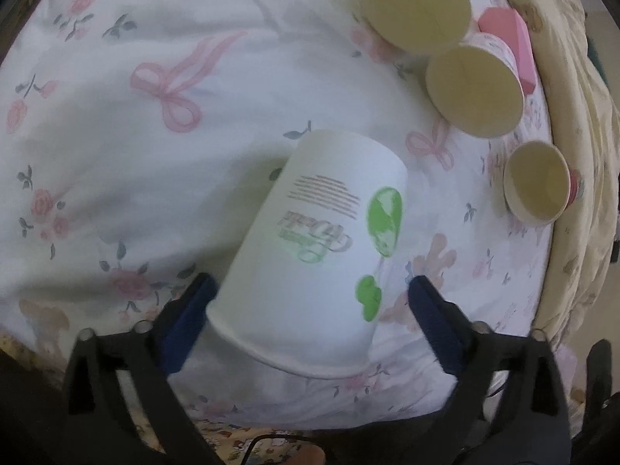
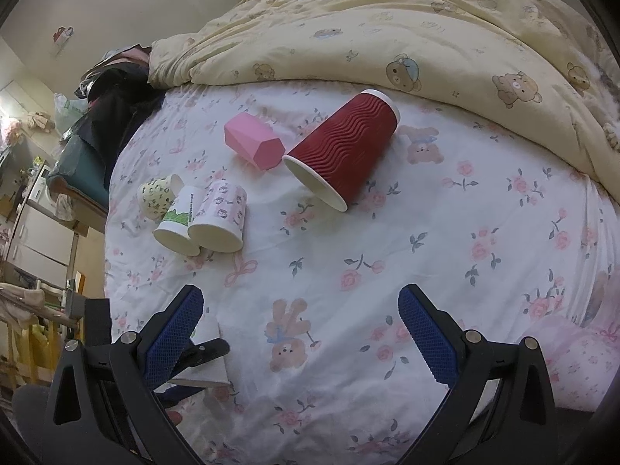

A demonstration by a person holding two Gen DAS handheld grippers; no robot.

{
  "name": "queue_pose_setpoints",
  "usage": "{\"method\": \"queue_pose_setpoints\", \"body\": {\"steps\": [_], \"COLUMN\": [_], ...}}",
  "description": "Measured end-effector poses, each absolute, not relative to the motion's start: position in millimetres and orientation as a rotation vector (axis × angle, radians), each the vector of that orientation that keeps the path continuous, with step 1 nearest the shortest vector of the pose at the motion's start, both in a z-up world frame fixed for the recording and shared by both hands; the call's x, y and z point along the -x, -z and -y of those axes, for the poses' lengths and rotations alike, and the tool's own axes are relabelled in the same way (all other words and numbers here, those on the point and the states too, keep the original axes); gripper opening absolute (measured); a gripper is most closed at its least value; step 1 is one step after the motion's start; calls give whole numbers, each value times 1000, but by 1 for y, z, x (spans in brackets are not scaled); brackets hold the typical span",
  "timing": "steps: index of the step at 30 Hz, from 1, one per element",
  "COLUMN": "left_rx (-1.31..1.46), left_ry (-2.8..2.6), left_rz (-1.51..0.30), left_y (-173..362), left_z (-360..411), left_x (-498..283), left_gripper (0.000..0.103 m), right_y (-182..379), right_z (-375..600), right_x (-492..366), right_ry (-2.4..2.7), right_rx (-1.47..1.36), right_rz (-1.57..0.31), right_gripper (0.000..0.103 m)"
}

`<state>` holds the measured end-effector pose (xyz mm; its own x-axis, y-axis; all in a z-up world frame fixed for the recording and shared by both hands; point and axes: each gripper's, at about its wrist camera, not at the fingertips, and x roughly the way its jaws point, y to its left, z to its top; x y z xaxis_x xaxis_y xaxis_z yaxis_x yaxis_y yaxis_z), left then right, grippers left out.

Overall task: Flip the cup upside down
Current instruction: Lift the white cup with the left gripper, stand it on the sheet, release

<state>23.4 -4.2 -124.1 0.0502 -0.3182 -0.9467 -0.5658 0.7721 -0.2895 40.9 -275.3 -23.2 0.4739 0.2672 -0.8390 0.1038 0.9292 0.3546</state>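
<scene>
In the left wrist view a white paper cup [image 1: 321, 248] with green print stands upside down and tilted on the floral bed sheet [image 1: 116, 135], its rim toward the camera. My left gripper [image 1: 310, 290] is open around its lower part; the left blue pad touches or nearly touches the cup, the right pad stands apart. My right gripper [image 2: 300, 302] is open and empty above the sheet. A red ribbed cup [image 2: 345, 147] lies on its side ahead of it.
Three paper cups [image 1: 474, 89] lie on their sides at the right in the left wrist view; they show again in the right wrist view [image 2: 219, 217]. A pink box [image 2: 254, 145] lies beside the red cup. A yellow quilt [image 2: 387, 31] is heaped behind.
</scene>
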Motion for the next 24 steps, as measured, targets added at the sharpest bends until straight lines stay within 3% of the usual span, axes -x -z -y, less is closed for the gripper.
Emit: {"method": "queue_pose_setpoints", "body": {"steps": [12,24], "left_rx": [632,443], "left_ry": [-214,-66], "left_rz": [-1489,-1420], "left_y": [110,41], "left_z": [17,11], "left_x": [-30,-41], "left_gripper": [99,103], "right_y": [26,30], "right_z": [268,265], "right_x": [-45,-45], "right_ry": [-98,-108], "right_rx": [-348,-348], "right_rz": [-1088,-1104], "right_gripper": [103,103]}}
